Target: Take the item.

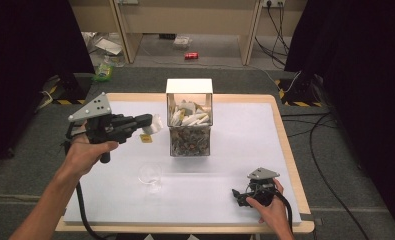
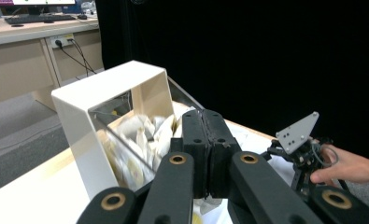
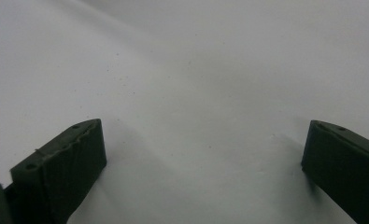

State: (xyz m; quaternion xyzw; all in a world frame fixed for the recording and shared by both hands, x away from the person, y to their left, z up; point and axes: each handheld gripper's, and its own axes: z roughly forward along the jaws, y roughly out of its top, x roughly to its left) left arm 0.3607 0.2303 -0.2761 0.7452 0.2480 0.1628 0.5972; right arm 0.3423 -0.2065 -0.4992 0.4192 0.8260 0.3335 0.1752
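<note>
holding a white tea bag [image 1: 156, 123] at its closed tips, the left gripper [image 1: 147, 121] hangs above the table [image 1: 285, 150], just left of the clear box [image 1: 190, 131]; a yellow tag [image 1: 146, 138] dangles below the bag. in the left gripper view the two black jaws stand pressed together, the bag itself mostly hidden beneath them. clear box: white arched handle [image 2: 105, 86] on top, packed with more white bags. empty clear glass [image 1: 150, 174]: upright on the white sheet, in front of the box, well apart from both grippers. right gripper [image 1: 237, 195]: resting low near the table's right front corner, jaws spread wide over bare white sheet, nothing between them.
</note>
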